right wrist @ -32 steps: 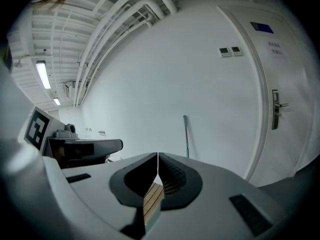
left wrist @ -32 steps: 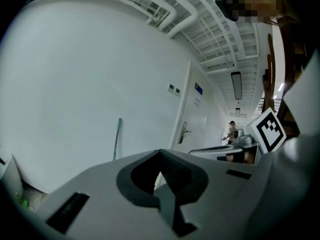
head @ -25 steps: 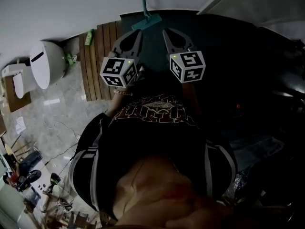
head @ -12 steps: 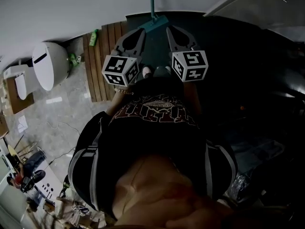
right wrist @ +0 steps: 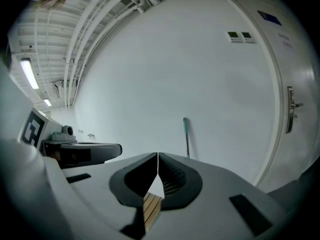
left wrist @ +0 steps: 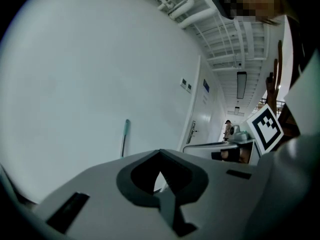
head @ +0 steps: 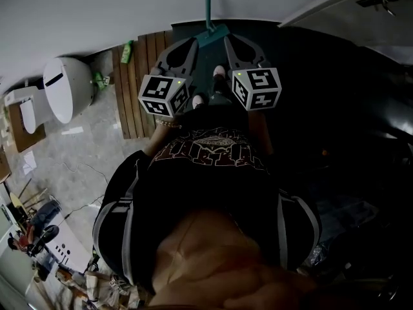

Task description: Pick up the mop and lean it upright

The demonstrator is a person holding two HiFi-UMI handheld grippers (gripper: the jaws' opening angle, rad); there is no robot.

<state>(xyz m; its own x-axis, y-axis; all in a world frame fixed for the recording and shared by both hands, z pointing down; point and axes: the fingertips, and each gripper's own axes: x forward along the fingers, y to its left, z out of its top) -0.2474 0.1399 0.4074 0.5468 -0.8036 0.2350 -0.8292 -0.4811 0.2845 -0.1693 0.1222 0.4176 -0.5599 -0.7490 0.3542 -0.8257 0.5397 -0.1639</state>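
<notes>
Left gripper (head: 187, 46): jaws closed tip to tip, nothing held. Right gripper (head: 231, 44): jaws also closed, nothing held.

Head view. Both grippers are held side by side in front of the person's dark printed shirt (head: 208, 150), pointing toward the white wall (head: 97, 11). The mop (head: 211, 36) stands beyond and between the two sets of tips, apart from both. Its teal head rests on the dark floor (head: 310, 63) at the foot of the wall, and its handle rises against the wall and out of the top of the frame. The person's shoes (head: 219, 73) show between the grippers. A wooden slatted panel (head: 137, 76) lies left of the left gripper. A white rounded fixture (head: 64, 86) sits further left, on the pale marbled floor (head: 84, 154).

Left gripper view. The jaw tips meet at the apex. Only a sliver of light shows behind them, with no object in it. The mop (left wrist: 125, 136) leans near upright against the wall, left of the jaw line and well beyond it. A door (left wrist: 192, 129) stands further along the wall, and the right gripper shows at the right edge.

Right gripper view. The jaws are closed to a thin seam, with the wooden slats visible below through the hollow behind the tips. The mop (right wrist: 186, 134) stands against the wall just right of the jaw line, well apart from the gripper. The door is at far right and the left gripper at left.
</notes>
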